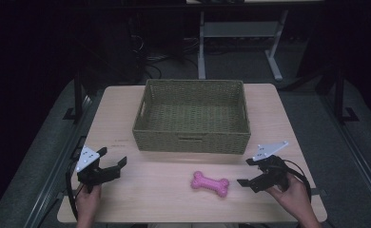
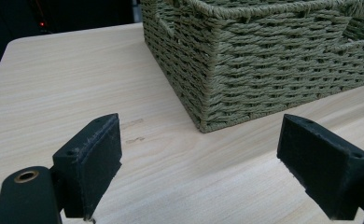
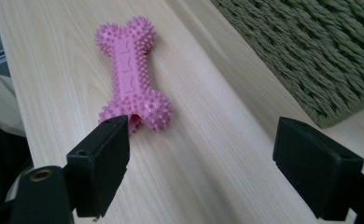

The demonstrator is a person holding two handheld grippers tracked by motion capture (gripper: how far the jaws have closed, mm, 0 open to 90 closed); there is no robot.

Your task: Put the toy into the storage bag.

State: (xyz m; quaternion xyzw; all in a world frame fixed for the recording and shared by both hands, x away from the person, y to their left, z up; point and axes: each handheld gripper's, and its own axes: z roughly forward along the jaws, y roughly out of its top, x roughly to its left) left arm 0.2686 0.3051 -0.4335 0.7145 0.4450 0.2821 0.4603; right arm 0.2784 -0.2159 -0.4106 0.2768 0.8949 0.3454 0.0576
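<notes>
Bone toy (image 1: 210, 183) in spiky pink rubber lies flat on the worktop (image 1: 164, 199), just ahead of the right claw (image 1: 248, 172) and slightly off toward its left jaw, as the right gripper view shows: that jaw's tip sits just beside the toy's near knob, apart from it. Both jaws of the right claw stand wide apart with nothing between them. The left claw (image 1: 115, 159) is likewise spread and empty, aimed at the near corner of the woven basket (image 1: 191, 141), well apart from the toy.

The step in hand looks like closing in on the toy for a pickup. To do it well, the right claw should likely shift toward its own left until the narrow waist of the toy sits midway between the jaws, then come down low to the worktop before closing. Gripping across the waist rather than a knob should hold better, since the soft spikes may let a rounded end squirm out. The basket stands beyond the toy, open-topped and empty.
</notes>
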